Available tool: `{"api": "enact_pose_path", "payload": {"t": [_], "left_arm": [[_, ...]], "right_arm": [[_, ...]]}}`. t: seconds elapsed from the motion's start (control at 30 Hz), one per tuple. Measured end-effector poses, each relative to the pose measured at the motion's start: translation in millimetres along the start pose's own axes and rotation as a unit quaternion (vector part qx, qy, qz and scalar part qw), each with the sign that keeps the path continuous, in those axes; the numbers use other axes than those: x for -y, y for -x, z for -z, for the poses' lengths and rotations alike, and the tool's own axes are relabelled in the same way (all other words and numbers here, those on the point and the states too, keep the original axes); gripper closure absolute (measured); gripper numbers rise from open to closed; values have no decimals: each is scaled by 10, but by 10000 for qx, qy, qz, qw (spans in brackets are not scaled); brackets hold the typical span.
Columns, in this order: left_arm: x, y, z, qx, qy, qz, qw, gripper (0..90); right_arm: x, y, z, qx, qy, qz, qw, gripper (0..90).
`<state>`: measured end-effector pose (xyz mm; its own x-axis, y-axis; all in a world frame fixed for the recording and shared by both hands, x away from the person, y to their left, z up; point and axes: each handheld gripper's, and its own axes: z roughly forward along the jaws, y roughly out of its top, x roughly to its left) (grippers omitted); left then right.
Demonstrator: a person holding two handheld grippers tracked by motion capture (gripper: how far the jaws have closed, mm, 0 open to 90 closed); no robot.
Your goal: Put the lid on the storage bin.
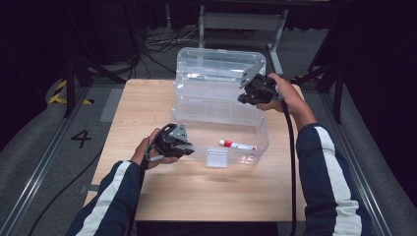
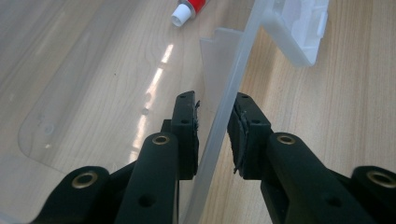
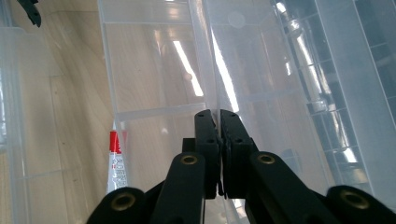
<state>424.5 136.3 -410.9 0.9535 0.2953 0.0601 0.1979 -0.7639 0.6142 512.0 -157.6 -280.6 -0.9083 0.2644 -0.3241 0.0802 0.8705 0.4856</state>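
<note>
A clear plastic storage box (image 1: pixel 221 132) sits on the far half of a light wooden table (image 1: pixel 196 191), its front wall facing the person and its clear lid (image 1: pixel 219 69) standing raised behind it, tilted back from the opening. Inside the box, on the bottom near the front wall, lies a small white tube with a red cap (image 1: pixel 237 145), flat on its side. A small clear latch tab (image 1: pixel 217 158) hangs at the middle of the front wall. The right gripper (image 1: pixel 246 96), held in the person's right hand (image 1: pixel 287 96), is at the right end of the raised lid; in the right gripper view its jaws are clenched tight on a thin edge of the clear lid (image 3: pixel 217 93), with the ribbed lid surface spreading to the right and the tube (image 3: pixel 114 163) visible through the plastic lower left. The left gripper (image 1: pixel 189 147), in the person's left hand (image 1: pixel 150 152), is at the box's front left corner; in the left gripper view its jaws straddle the thin rim of the box wall (image 2: pixel 224 116), one inside and one outside, the right pad against the plastic and a sliver of gap at the left pad, so I cannot tell whether it truly grips. The person's forearms wear dark sleeves with a white stripe (image 1: pixel 108 196)
</note>
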Motion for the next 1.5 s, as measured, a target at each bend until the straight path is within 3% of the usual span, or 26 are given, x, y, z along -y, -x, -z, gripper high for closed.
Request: {"api": "enact_pose_path", "payload": {"t": [0.33,0.87,1.1,1.27,1.5], "left_arm": [[0,-1,-2,-13,18,-87,10000,738],[5,4,-2,-35,69,-159,9998,736],[35,3,1,20,277,-181,9994,742],[36,17,38,-27,404,-251,9989,757],[31,43,79,-161,326,-311,9989,759]], "right_arm": [[52,-173,65,12,121,129,9998,877],[153,-358,110,37,317,121,9994,865],[218,-453,122,63,452,176,9988,858],[248,-486,129,117,485,159,9986,854],[291,-524,127,144,594,101,9981,843]]}}
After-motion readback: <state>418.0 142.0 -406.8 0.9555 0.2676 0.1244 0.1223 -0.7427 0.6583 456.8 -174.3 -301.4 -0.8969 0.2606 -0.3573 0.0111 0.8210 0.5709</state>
